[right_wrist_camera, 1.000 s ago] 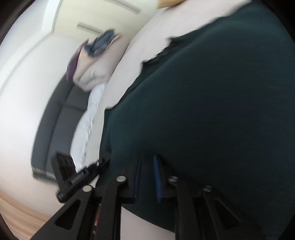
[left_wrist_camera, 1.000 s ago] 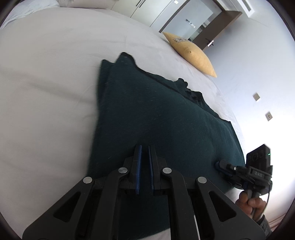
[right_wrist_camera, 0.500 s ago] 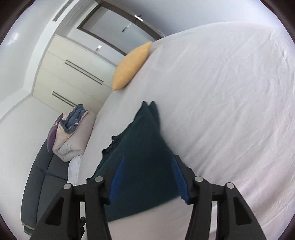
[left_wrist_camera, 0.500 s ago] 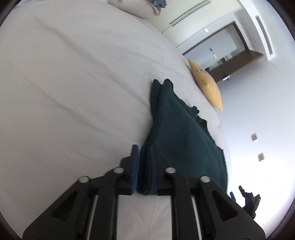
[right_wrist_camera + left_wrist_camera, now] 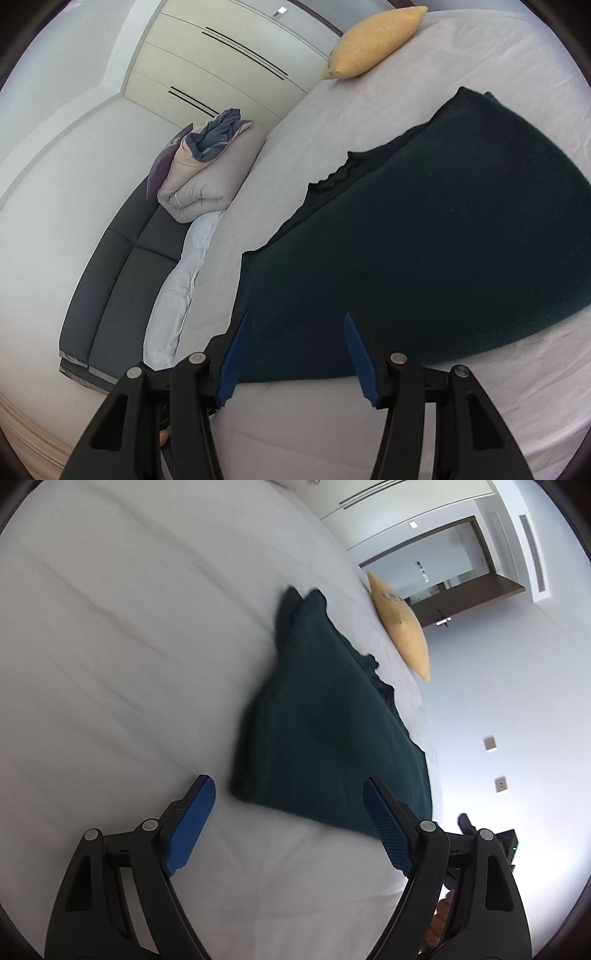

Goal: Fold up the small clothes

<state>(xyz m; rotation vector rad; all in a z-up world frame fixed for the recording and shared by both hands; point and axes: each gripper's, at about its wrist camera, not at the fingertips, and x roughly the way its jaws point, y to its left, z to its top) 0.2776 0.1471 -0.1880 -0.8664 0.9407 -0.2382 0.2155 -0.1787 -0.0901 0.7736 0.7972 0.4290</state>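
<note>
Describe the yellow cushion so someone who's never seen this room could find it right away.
Start at the big bed with the white sheet. At its far end, beyond the folded dark green knitted garment, lies the mustard-yellow fabric cushion. It is the only yellow thing there; the bedding bundle on the grey sofa is beige.

Bare sheet [image 5: 129, 646] lies free left of the garment [image 5: 325, 720].

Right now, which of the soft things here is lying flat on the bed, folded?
The dark green garment, spread flat on the white bed. The yellow pillow sits at the far edge, and the rolled beige duvet lies beside the bed.
</note>
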